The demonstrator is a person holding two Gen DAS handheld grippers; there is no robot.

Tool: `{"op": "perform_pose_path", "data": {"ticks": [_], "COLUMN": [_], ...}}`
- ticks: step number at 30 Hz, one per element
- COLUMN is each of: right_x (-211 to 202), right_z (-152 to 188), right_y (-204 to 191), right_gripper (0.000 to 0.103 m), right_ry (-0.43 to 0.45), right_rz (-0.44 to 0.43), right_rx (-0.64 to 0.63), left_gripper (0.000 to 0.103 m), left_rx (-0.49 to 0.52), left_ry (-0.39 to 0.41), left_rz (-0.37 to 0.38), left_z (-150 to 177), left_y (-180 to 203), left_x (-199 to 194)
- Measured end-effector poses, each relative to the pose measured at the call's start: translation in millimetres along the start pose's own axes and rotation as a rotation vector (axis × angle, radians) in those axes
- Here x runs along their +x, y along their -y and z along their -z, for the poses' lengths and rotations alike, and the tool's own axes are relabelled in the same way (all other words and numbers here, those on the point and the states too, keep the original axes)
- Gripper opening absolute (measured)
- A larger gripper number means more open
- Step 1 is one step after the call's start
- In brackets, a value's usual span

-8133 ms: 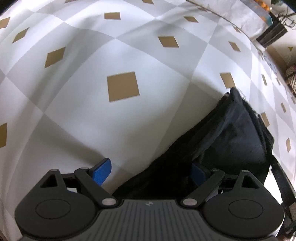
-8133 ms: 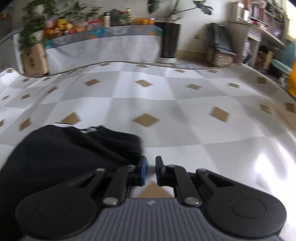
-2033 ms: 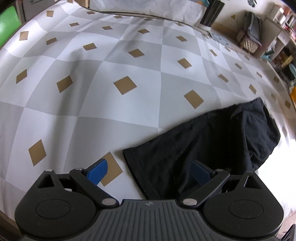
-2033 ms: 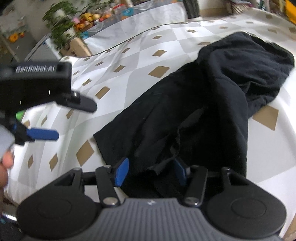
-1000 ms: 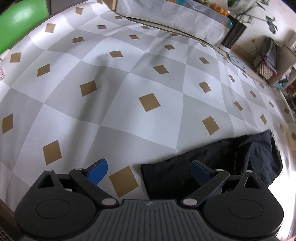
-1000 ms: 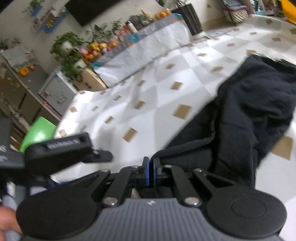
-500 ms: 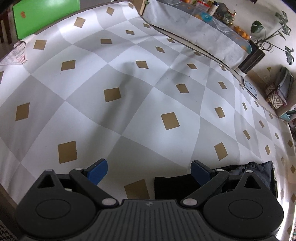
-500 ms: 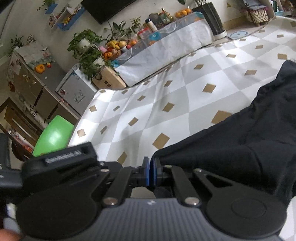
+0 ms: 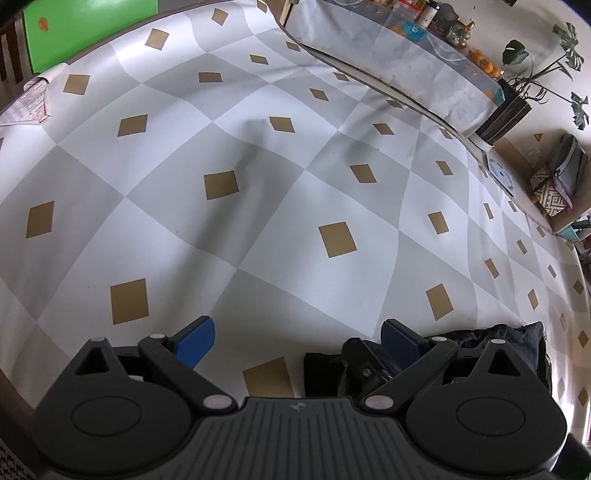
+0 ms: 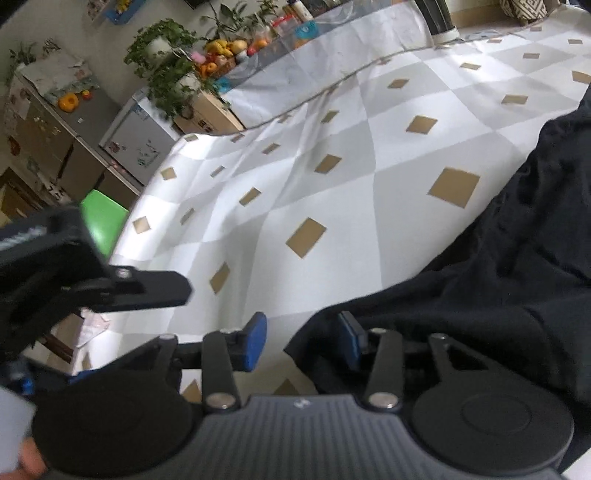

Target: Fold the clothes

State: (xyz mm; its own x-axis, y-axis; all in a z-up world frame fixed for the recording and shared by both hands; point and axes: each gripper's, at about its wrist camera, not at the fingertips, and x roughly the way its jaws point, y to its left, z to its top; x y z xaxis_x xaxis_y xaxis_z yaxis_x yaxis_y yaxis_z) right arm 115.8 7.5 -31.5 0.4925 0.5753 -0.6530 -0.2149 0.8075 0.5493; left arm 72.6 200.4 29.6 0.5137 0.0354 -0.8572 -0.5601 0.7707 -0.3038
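A black garment lies crumpled on the checked tablecloth, filling the right side of the right wrist view. Its near corner reaches into the gap of my right gripper, which is open; the right pad sits against the cloth. In the left wrist view the garment shows only at the bottom right, partly behind my fingers. My left gripper is open with nothing in it, above bare cloth left of the garment. It also shows as a dark shape, the left gripper.
A folded paper lies at the table's far left edge, by a green seat. A long side table with fruit and plants runs behind. A hand shows at the lower left.
My right gripper, shut on the garment's corner half a second ago, has opened and let it go. The left gripper has drawn back and left, so less garment shows.
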Motion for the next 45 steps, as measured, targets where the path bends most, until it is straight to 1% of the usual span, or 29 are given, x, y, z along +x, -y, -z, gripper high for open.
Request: {"op": "perform_pose_path", "data": {"ticks": [5,9,13,17,21,24,29,32,34,35,36,39,40,42,45], "right_x": [-31.2,-54.0,-66.1,-66.0,-61.6,-57.1,-51.6,-53.9,-56.6,-58.0,-59.4,-63.4,-64.8,-68.4,-84.7], "right_z": [7.2,22.6,45.2,66.5,79.5,86.6,95.9,96.9,96.9,96.9,96.9,96.8,96.8,97.0,99.5], "right_y": [6.9,9.9,10.5,8.7,2.0,-1.7,3.1,5.5,6.2,6.5,6.9,7.9,8.2,8.6,5.5], "right_gripper": [0.040,0.041,0.042,0.044,0.048,0.048,0.048,0.045,0.035,0.032,0.025,0.015,0.013,0.012,0.011], "right_ry": [0.001,-0.030,-0.073,-0.117,-0.140,-0.151,-0.166,-0.152,-0.139,-0.133,-0.126,-0.107,-0.100,-0.086,-0.056], "right_rz": [0.058,0.111,0.156,0.188,0.216,0.251,0.307,0.324,0.334,0.339,0.343,0.358,0.363,0.372,0.382], "right_rx": [-0.069,-0.153,-0.229,-0.299,-0.382,-0.446,-0.488,-0.477,-0.466,-0.461,-0.456,-0.441,-0.435,-0.424,-0.393], "left_gripper": [0.097,0.097,0.097,0.097,0.097,0.097,0.097,0.097,0.097,0.097,0.097,0.097,0.097,0.097,0.097], "left_rx": [0.011,0.043,0.094,0.108,0.122,0.132,0.135,0.138,0.141,0.141,0.141,0.140,0.141,0.140,0.139], "left_ry": [-0.001,-0.021,-0.061,-0.077,-0.084,-0.101,-0.107,-0.110,-0.112,-0.112,-0.113,-0.115,-0.116,-0.119,-0.116], "left_rz": [-0.003,0.013,0.035,0.040,0.051,0.061,0.051,0.053,0.053,0.053,0.052,0.051,0.051,0.053,0.055], "left_z": [1.1,4.8,11.8,16.3,19.0,21.2,21.9,22.2,22.4,22.3,22.2,22.2,22.3,22.6,22.0], "left_y": [2.7,7.2,15.0,18.2,20.5,23.4,24.5,25.2,25.4,25.3,25.1,24.4,24.3,23.8,22.4], "left_x": [1.0,4.0,10.5,13.1,14.7,17.6,20.0,20.8,21.3,21.5,21.8,22.7,22.9,23.3,23.2]}}
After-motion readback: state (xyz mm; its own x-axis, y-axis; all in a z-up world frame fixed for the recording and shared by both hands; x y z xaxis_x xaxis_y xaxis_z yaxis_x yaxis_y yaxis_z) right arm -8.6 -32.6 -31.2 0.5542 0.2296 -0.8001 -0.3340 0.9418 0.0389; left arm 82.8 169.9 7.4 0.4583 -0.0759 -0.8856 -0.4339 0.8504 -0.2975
